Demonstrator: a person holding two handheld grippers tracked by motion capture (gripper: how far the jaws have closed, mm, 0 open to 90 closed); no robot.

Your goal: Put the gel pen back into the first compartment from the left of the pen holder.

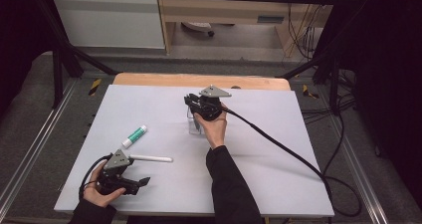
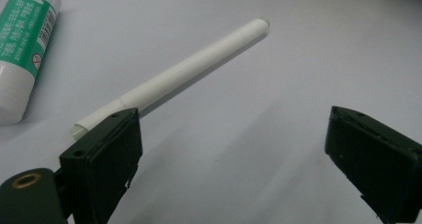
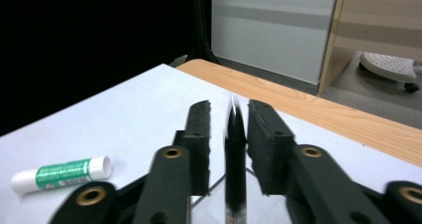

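Note:
A clear, thin-walled container stands mid-table. My right gripper reaches onto it from above. In the right gripper view the container's wall stands edge-on between the jaws of my right gripper. The left jaw is clearly apart from the wall and the right jaw is almost against it, so the grip is loose. My left gripper rests open at the front left, and my left gripper has nothing between its jaws. A white pen lies just beyond one jaw. A green-and-white glue stick lies farther back.
A white sheet covers the table, and a strip of bare wood shows along the far edge. The right gripper's black cable trails off to the right front. Dark frame posts stand at the table's far corners.

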